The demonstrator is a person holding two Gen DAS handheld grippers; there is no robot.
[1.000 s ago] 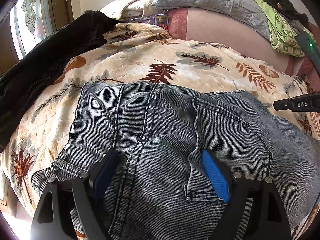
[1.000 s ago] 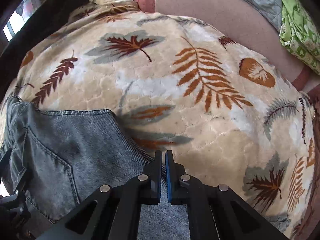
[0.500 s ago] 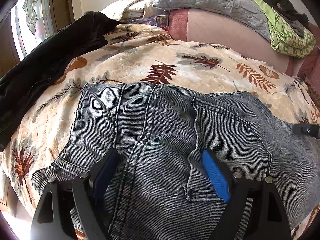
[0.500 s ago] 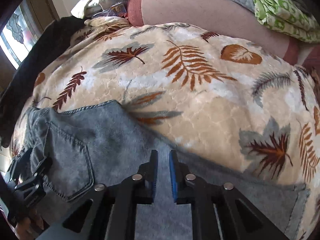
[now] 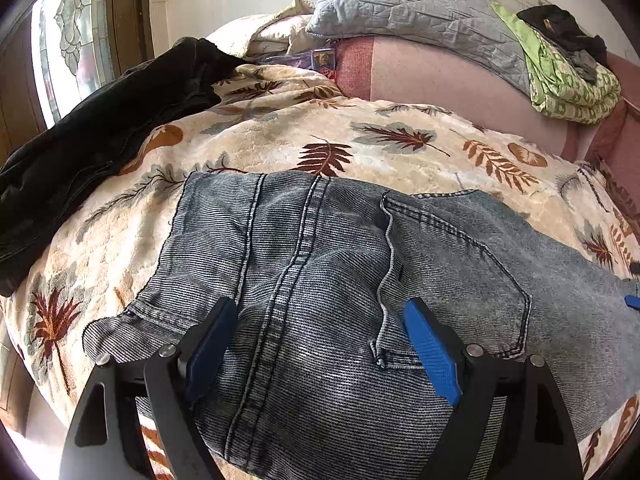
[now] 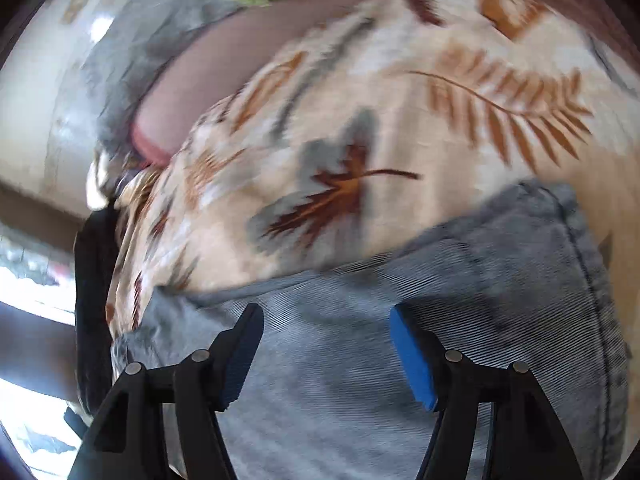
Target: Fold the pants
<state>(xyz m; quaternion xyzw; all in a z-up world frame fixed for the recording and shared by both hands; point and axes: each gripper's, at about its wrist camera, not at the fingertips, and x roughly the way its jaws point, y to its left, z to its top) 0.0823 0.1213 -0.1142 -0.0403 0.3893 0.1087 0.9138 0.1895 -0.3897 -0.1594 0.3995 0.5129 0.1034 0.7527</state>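
Note:
Grey-blue jeans point(image 5: 340, 280) lie flat on a leaf-print blanket point(image 5: 280, 140), seat and back pocket up, the legs running off to the right. My left gripper point(image 5: 320, 316) is open just above the seat, holding nothing. In the right wrist view, which is blurred, my right gripper point(image 6: 326, 320) is open above a denim leg point(image 6: 440, 280) near its hem. A blue pad of the right gripper point(image 5: 632, 301) shows at the right edge of the left wrist view.
A black garment point(image 5: 100, 128) lies along the blanket's left side by the window. A grey quilted pillow point(image 5: 420, 12) and a green patterned cloth point(image 5: 568, 80) rest on the pink sofa back point(image 5: 440, 80).
My right gripper has opened from shut and swung right along the jeans leg toward the hem, tilting. My left gripper has stayed open over the seat.

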